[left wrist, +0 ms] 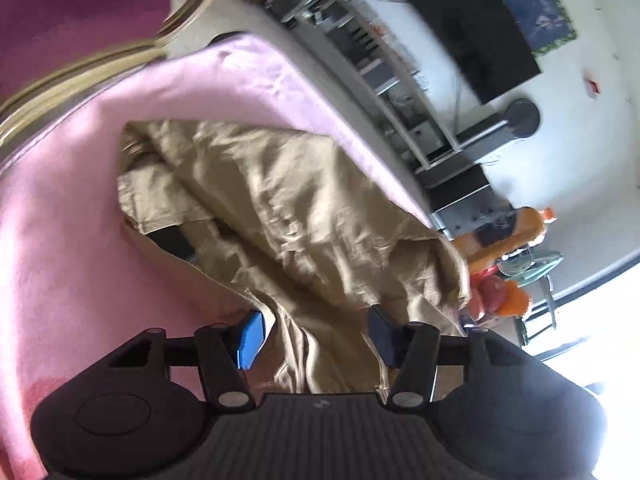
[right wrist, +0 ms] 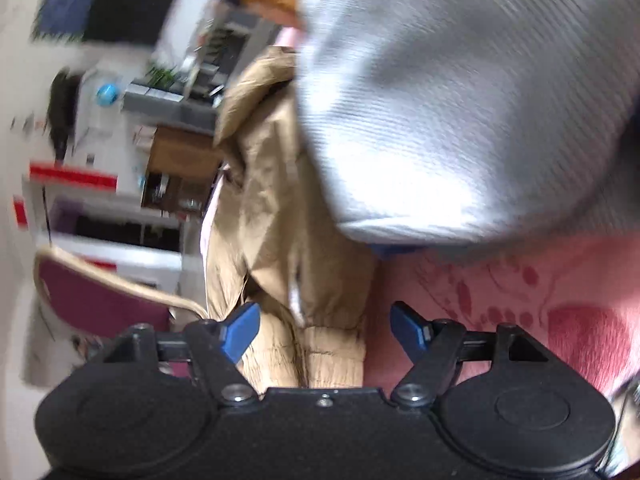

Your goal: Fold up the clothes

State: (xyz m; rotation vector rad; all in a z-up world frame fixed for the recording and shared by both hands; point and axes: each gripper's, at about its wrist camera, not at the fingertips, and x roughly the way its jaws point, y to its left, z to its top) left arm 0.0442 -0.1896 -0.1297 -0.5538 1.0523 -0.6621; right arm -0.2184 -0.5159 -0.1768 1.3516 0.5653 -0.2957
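A crumpled tan garment (left wrist: pixel 280 208) lies on a pink cloth-covered table (left wrist: pixel 60 240). One end of the garment runs toward me between the blue pads (left wrist: pixel 252 336) of my left gripper (left wrist: pixel 316 334), which is open; the pads stand clear of the fabric. In the right wrist view the tan garment (right wrist: pixel 280 208) stretches away from me. Its gathered cuff sits between the spread pads (right wrist: pixel 408 328) of my right gripper (right wrist: pixel 324 330), which is open and hovers at the cloth's end. A person's grey sleeve (right wrist: pixel 440 120) covers the upper right.
A chair with a maroon seat (left wrist: pixel 72 4) and gold frame stands beyond the table's far edge; the chair (right wrist: pixel 100 300) also shows left of the garment. A dark TV (left wrist: pixel 472 36), white shelving (left wrist: pixel 400 92) and orange items (left wrist: pixel 504 288) stand across the room. The pink cloth (right wrist: pixel 540 304) carries a red pattern.
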